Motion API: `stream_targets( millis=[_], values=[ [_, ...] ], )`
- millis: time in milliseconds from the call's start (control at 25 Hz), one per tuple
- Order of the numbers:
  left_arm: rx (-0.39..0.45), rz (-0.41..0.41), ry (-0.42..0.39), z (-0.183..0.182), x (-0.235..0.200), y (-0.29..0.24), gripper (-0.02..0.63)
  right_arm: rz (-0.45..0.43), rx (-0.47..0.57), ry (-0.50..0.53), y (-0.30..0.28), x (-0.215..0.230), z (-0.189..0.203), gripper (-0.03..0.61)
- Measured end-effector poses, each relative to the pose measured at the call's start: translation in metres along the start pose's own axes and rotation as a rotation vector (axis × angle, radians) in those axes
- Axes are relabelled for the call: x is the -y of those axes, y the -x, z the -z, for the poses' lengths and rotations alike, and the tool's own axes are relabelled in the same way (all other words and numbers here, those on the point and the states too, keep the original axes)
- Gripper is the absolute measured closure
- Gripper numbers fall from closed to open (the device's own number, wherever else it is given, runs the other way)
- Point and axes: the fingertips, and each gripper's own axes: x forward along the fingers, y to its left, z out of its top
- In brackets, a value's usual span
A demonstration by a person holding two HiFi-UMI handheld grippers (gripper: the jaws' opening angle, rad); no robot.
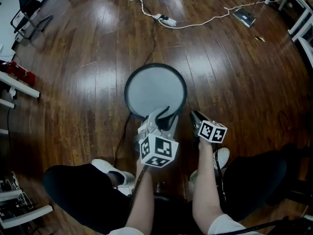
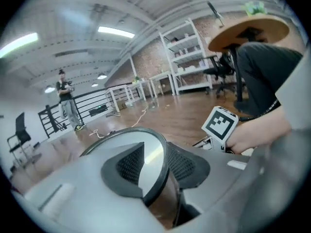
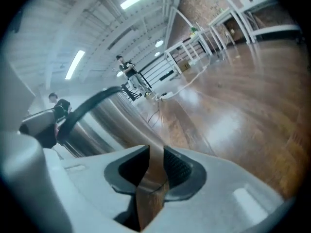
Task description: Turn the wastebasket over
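Left gripper (image 1: 165,116) nearest us: fingers (image 2: 129,164) spread, straddling the near rim of the wastebasket (image 1: 155,64), not pinching. It stands mouth-up on the floor (image 1: 88,82). Right gripper (image 1: 194,115) alongside, fingers (image 3: 177,166) slightly apart, empty. We judge the rim grasp pending; next, clamp and tip away.

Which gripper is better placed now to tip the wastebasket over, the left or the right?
Left, I think. The left gripper has the wastebasket rim between its open jaws; the right gripper is beside its wall, only floor between its jaws.

white power strip (image 1: 165,19) on wood floor (image 1: 234,72); black chair (image 1: 28,6) far left
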Motion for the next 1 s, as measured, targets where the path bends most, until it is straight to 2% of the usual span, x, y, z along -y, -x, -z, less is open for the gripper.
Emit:
stream_targets(
  millis=[120, 160, 240, 320, 440, 520, 680, 840, 1000],
  values=[
    [0.120, -0.097, 0.151, -0.014, -0.028, 0.030, 0.455, -0.032, 0.095, 0.176, 0.026, -0.029, -0.050, 0.506],
    [0.150, -0.133, 0.186, -0.018, -0.037, 0.042, 0.471, -0.052, 0.122, 0.231, 0.035, -0.043, -0.063, 0.508],
    [0.202, -0.197, 0.241, -0.023, -0.050, 0.068, 0.547, -0.097, 0.177, 0.331, 0.058, -0.075, -0.086, 0.557],
    [0.241, -0.239, 0.280, -0.028, -0.056, 0.091, 0.597, -0.159, 0.228, 0.429, 0.083, -0.113, -0.103, 0.586],
    [0.287, -0.263, 0.293, -0.038, -0.052, 0.124, 0.598, -0.241, 0.281, 0.571, 0.117, -0.169, -0.112, 0.586],
    [0.317, -0.272, 0.287, -0.047, -0.043, 0.144, 0.598, -0.280, 0.319, 0.626, 0.140, -0.198, -0.113, 0.586],
    [0.370, -0.327, 0.341, -0.041, -0.017, 0.186, 0.598, -0.327, 0.334, 0.723, 0.185, -0.231, -0.084, 0.586],
    [0.413, -0.387, 0.374, -0.030, 0.013, 0.229, 0.598, -0.358, 0.342, 0.705, 0.224, -0.242, -0.035, 0.586],
    [0.398, -0.406, 0.403, -0.016, 0.068, 0.270, 0.598, -0.383, 0.292, 0.736, 0.268, -0.244, 0.025, 0.586]
  ],
)
